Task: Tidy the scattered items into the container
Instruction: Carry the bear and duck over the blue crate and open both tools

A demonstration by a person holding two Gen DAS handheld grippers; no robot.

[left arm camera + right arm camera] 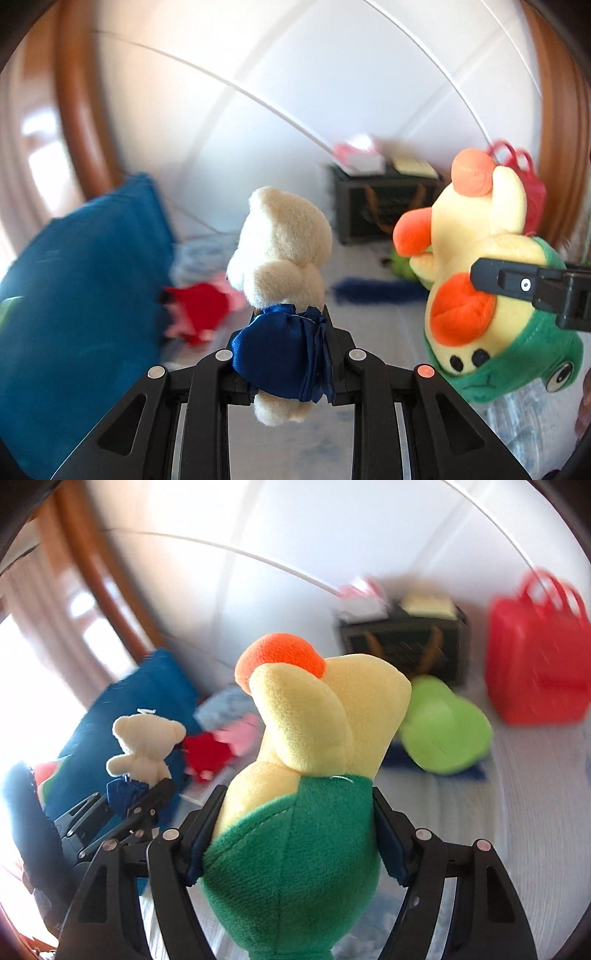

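A cream teddy bear (280, 240) in a blue satin dress is held up off the bed, with my left gripper (290, 321) shut on its dress. In the right wrist view the same bear (144, 742) and left gripper (140, 794) show at the lower left. My right gripper (295, 797) is shut on the green hood of a yellow duck plush (314, 738) with orange feet. In the left wrist view the duck (480, 258) hangs upside down at the right, with one right finger (517, 284) across it. A dark box (402, 642) with things on top stands at the back.
A red bag with handles (535, 657) stands at the far right. A green plush (447, 727) and a blue furry item (373, 291) lie on the pale bedcover. A big blue cushion (81, 295) fills the left, with a red and pink toy (203, 310) beside it.
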